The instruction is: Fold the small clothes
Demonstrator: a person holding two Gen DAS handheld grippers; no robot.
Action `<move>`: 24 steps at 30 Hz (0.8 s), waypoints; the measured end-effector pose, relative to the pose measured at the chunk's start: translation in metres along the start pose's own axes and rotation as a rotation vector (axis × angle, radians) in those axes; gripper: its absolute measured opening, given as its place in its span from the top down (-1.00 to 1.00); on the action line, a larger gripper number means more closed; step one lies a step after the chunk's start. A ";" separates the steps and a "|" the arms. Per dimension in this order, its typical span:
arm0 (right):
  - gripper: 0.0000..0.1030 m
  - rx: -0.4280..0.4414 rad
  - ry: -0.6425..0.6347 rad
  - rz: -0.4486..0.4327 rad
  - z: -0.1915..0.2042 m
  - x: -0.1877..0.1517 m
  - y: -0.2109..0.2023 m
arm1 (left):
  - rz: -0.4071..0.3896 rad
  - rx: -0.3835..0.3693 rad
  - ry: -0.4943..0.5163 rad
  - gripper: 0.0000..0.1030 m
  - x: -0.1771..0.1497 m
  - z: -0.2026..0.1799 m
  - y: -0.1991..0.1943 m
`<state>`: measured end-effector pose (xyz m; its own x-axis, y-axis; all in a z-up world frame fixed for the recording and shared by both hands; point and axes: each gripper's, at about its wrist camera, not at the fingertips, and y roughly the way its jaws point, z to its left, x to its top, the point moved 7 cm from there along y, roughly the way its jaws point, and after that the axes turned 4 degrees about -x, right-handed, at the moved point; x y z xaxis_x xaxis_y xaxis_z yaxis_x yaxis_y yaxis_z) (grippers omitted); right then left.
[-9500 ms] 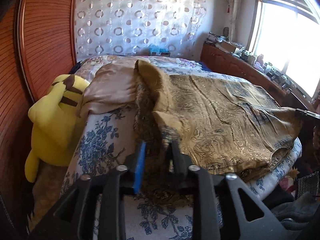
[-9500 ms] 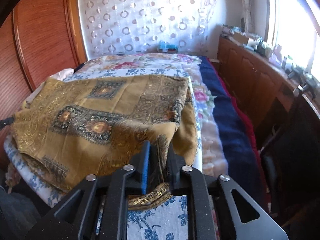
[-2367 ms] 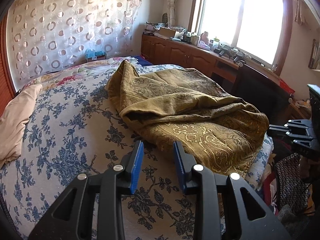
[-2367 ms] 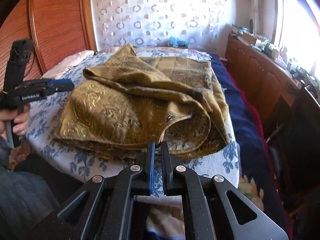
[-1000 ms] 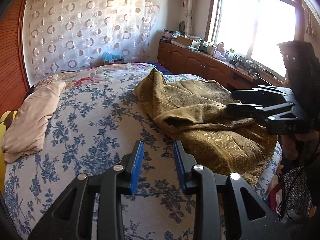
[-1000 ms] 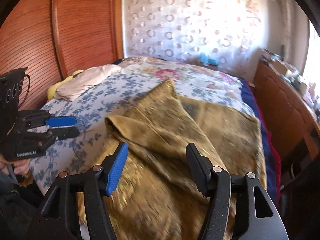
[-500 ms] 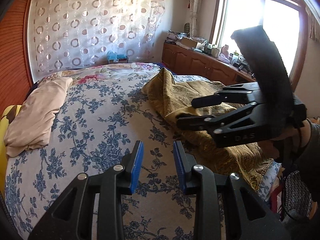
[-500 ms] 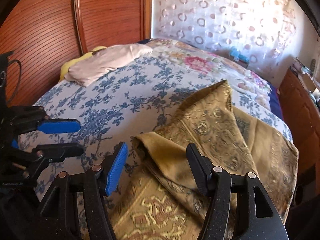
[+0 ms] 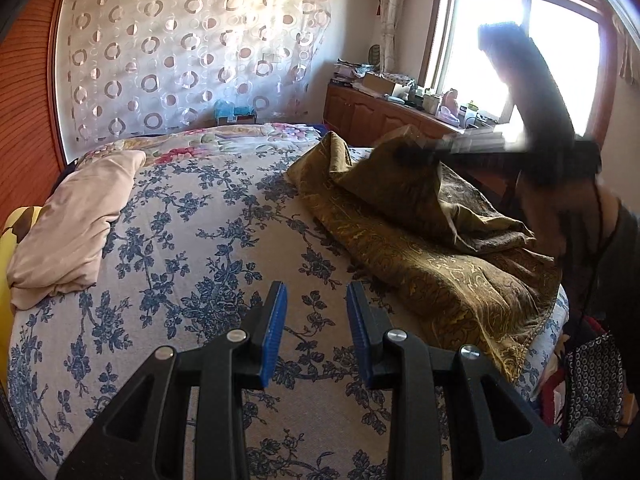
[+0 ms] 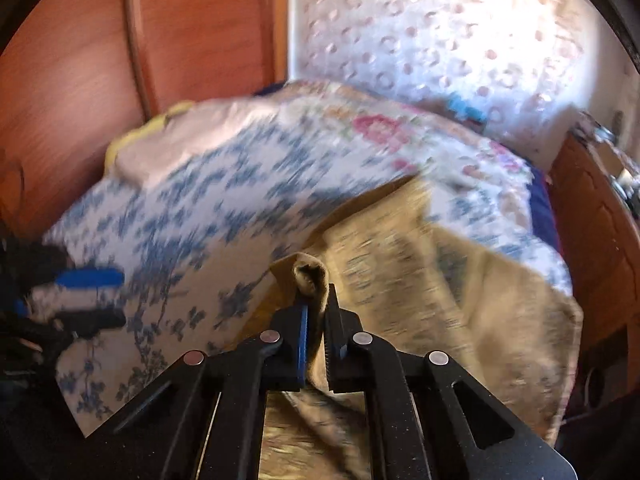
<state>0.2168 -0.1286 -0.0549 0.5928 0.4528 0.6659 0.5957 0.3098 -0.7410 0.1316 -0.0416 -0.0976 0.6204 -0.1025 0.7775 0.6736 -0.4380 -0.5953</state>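
Right gripper [image 10: 316,312] jaws just clamped a rolled fold of gold brocade cloth [image 10: 420,264] (paisley weave); left gripper [image 9: 316,304] jaws narrowly apart, empty.

The gold-brown patterned cloth [image 9: 436,264] lies rumpled and half folded on the bed's right side near the foot edge, one fold [image 10: 310,280] pinched up off the heap into a peak while its lower layers stay flat on the blue-flowered bedspread [image 9: 192,240].

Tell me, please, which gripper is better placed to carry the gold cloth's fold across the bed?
Right. The right gripper has just closed on a bunched fold of the gold cloth, lifting it. The left gripper hangs open above the floral bedspread, off the cloth.
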 end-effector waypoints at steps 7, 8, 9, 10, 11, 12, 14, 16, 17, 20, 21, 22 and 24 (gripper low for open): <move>0.96 -0.211 0.074 -0.027 -0.103 0.028 -0.025 | 0.009 -0.004 0.008 0.43 0.001 -0.005 0.004; 0.97 -0.235 0.083 -0.025 -0.115 0.029 -0.025 | 0.011 -0.004 0.010 0.43 0.000 -0.005 0.006; 0.97 -0.270 0.095 -0.019 -0.130 0.031 -0.024 | 0.013 -0.004 0.012 0.43 0.000 -0.006 0.007; 0.97 -0.302 0.110 -0.013 -0.147 0.032 -0.023 | 0.016 -0.005 0.013 0.43 0.000 -0.006 0.007; 0.98 -0.328 0.133 -0.005 -0.162 0.033 -0.021 | 0.018 -0.006 0.015 0.43 -0.001 -0.007 0.008; 0.98 -0.343 0.146 0.003 -0.173 0.033 -0.020 | 0.021 -0.006 0.017 0.43 -0.001 -0.008 0.008; 0.98 -0.392 0.174 0.027 -0.196 0.033 -0.013 | 0.027 -0.007 0.019 0.43 -0.002 -0.009 0.011; 0.97 -0.434 0.199 0.053 -0.214 0.032 -0.005 | 0.033 -0.009 0.023 0.43 -0.002 -0.010 0.013; 0.97 -0.468 0.212 0.070 -0.221 0.030 -0.001 | 0.036 -0.006 0.025 0.43 -0.003 -0.011 0.015; 0.40 -0.491 0.261 0.081 -0.232 0.025 0.004 | 0.039 -0.011 0.036 0.43 -0.002 -0.017 0.016; 0.28 -0.510 0.260 0.080 -0.233 0.023 0.002 | 0.039 -0.012 0.040 0.43 -0.003 -0.018 0.015; 0.22 -0.519 0.253 0.071 -0.231 0.021 -0.001 | 0.039 -0.014 0.044 0.43 -0.003 -0.020 0.015; 0.22 -0.496 0.243 0.062 -0.224 0.014 -0.009 | 0.037 -0.019 0.049 0.43 -0.003 -0.023 0.015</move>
<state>0.3414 -0.3128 -0.0200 0.7081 0.2335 0.6664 0.7045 -0.1688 -0.6893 0.1308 -0.0680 -0.1038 0.6242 -0.1619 0.7643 0.6424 -0.4504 -0.6200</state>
